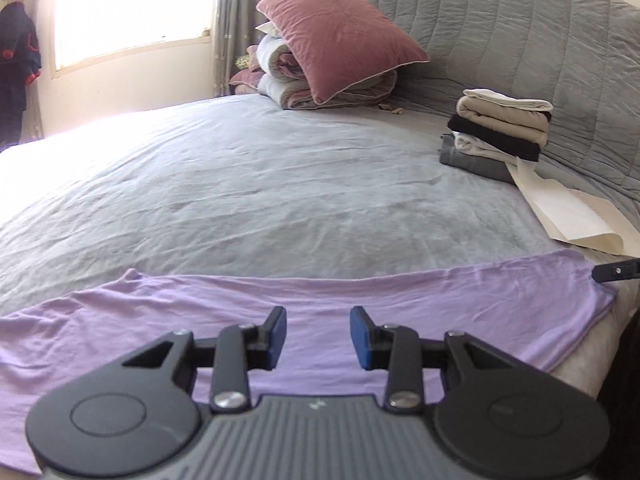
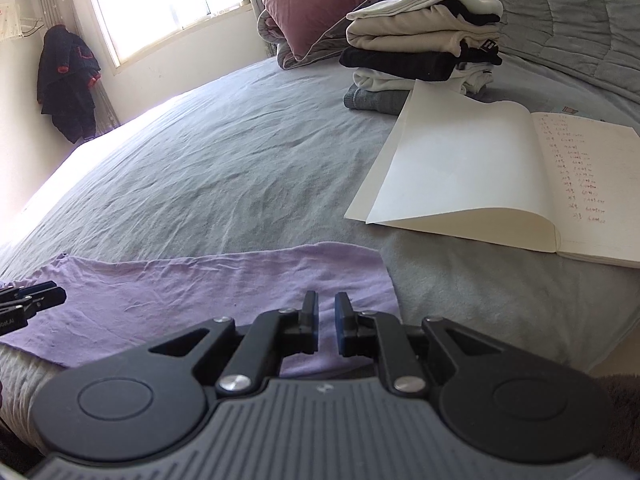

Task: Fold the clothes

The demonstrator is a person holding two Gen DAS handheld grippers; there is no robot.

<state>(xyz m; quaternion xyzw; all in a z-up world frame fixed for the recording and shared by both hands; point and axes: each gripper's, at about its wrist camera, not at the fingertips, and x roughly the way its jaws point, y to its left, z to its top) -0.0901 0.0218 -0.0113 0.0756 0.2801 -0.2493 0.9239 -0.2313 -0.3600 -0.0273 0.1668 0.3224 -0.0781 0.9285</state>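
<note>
Both my grippers, left gripper (image 1: 318,336) and right gripper (image 2: 326,322), hung open and empty over the purple shirt (image 1: 400,300) at the bed (image 1: 240,184) near edge; a one-layer pinch could spoil the fold.

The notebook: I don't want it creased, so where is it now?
In the right wrist view the open notebook lies on the bed's right side, between the stack of folded clothes and the purple garment.

On the bed (image 1: 240,168): one lilac garment (image 1: 320,292), one open notebook (image 2: 480,168), one pink pillow (image 1: 340,36), one stack of folded clothes (image 1: 500,128).
</note>
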